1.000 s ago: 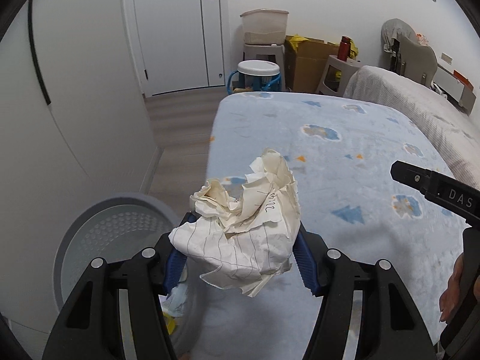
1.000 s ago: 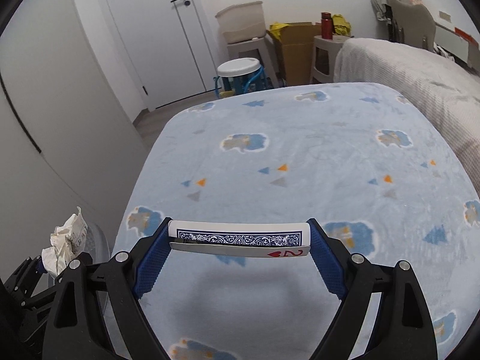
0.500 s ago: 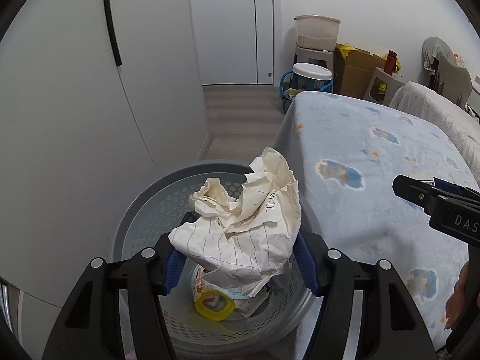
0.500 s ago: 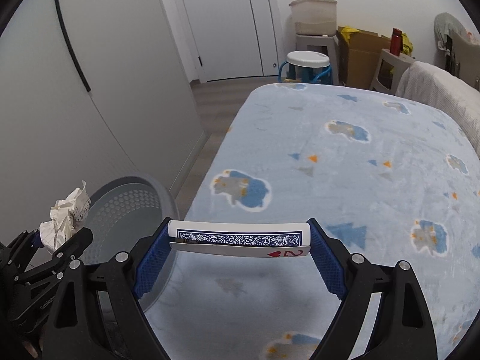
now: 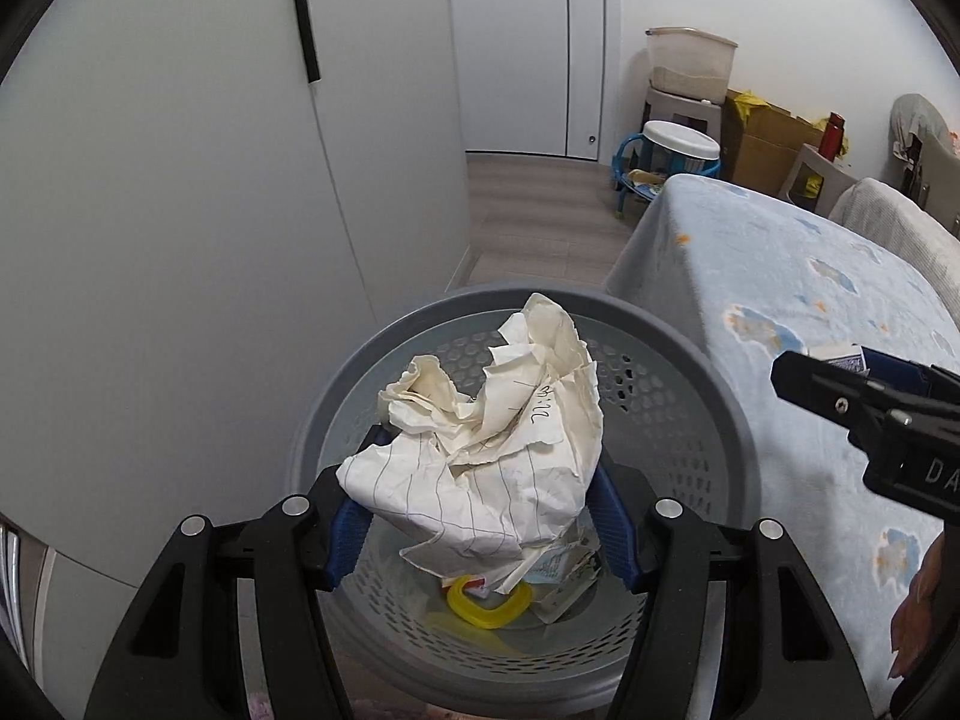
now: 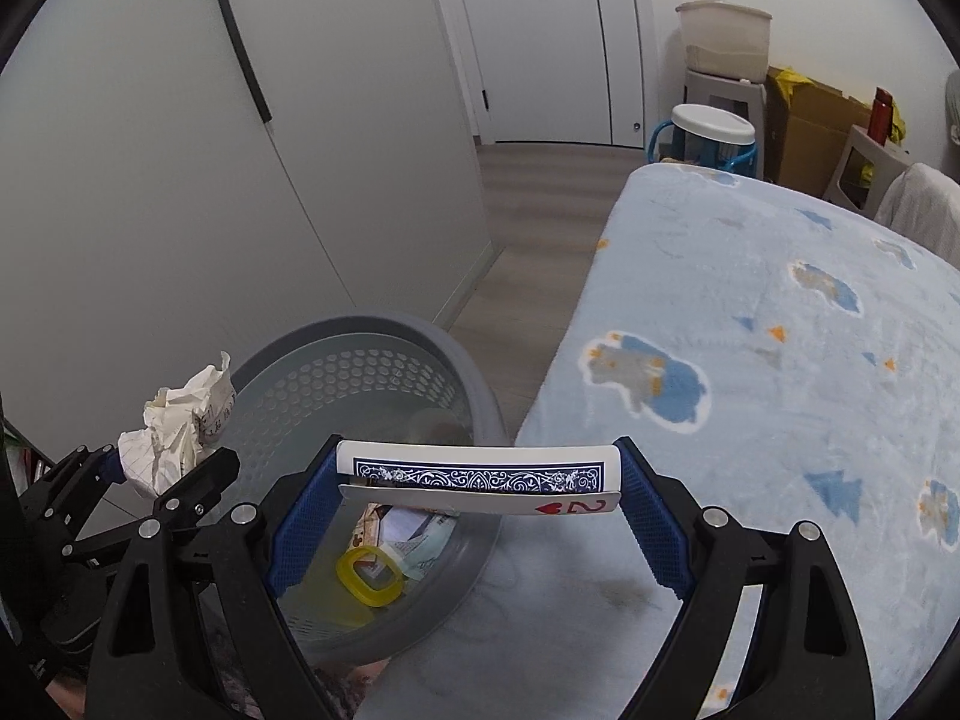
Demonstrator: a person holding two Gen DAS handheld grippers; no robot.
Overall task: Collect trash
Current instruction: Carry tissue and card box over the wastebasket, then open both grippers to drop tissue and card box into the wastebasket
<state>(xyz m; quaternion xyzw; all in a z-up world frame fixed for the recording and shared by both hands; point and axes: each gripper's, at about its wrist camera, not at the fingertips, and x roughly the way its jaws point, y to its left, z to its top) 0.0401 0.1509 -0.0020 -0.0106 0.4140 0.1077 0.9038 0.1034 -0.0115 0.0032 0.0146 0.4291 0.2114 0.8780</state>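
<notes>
My left gripper (image 5: 480, 522) is shut on a crumpled ball of lined paper (image 5: 486, 450) and holds it over the grey perforated trash basket (image 5: 690, 372). It also shows in the right wrist view (image 6: 174, 426). My right gripper (image 6: 480, 486) is shut on playing cards (image 6: 480, 474), a blue-backed one and a two of hearts, above the basket's (image 6: 384, 330) right rim and the bed edge. The basket holds a yellow ring (image 6: 369, 579) and paper scraps.
A bed with a light blue patterned blanket (image 6: 780, 360) lies to the right of the basket. A white wardrobe wall (image 5: 180, 240) stands to the left. A door, a stool, boxes and a bin stand at the far end of the wooden floor.
Both grippers have swung left from over the bed towards the basket. The paper ball is now above the basket's opening, and the cards are over its right rim.
</notes>
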